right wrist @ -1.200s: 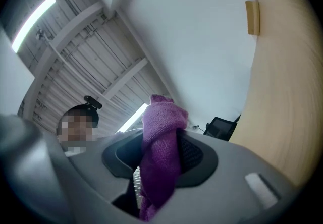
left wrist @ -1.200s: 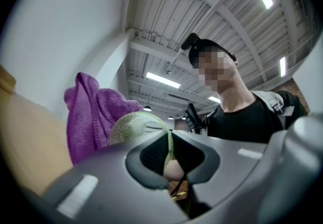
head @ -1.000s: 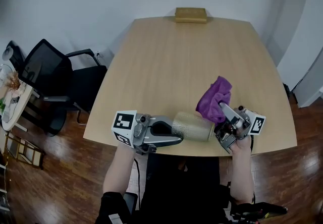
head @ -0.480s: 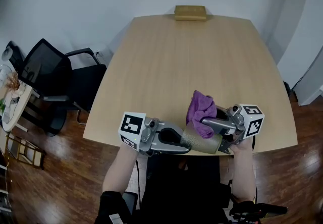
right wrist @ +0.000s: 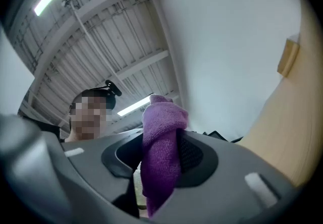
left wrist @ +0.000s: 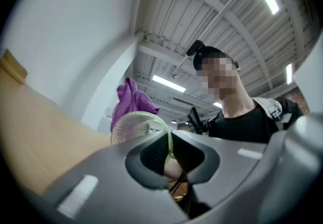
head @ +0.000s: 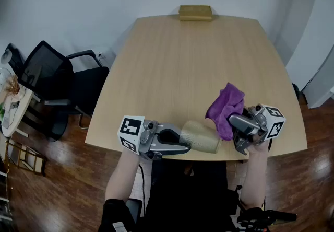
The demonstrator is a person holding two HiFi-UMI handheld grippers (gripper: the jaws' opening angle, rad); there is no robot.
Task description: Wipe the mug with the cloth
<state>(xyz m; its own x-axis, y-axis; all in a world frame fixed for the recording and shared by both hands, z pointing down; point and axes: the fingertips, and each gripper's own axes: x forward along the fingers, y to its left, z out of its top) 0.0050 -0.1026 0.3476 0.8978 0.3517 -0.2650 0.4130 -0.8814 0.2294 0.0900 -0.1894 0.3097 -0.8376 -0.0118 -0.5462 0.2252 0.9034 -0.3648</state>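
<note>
The left gripper pinches the mug by its rim, sideways over the desk edge. The right gripper, closed on the cloth, is just beside the mug. It is probably best to press the cloth flat and rub around the mug.

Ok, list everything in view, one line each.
table: 1, light wood, centre
mug: 1, pale yellow-green, at near table edge
cloth: 1, purple, right of mug
block: 1, tan, far table edge
chair: 1, black, left of table
side table: 1, pale, far left
floor: 1, dark wood, around table
left gripper: 1, grey, shut on mug rim
right gripper: 1, grey, shut on cloth
forearms: 2, bare, bottom
</note>
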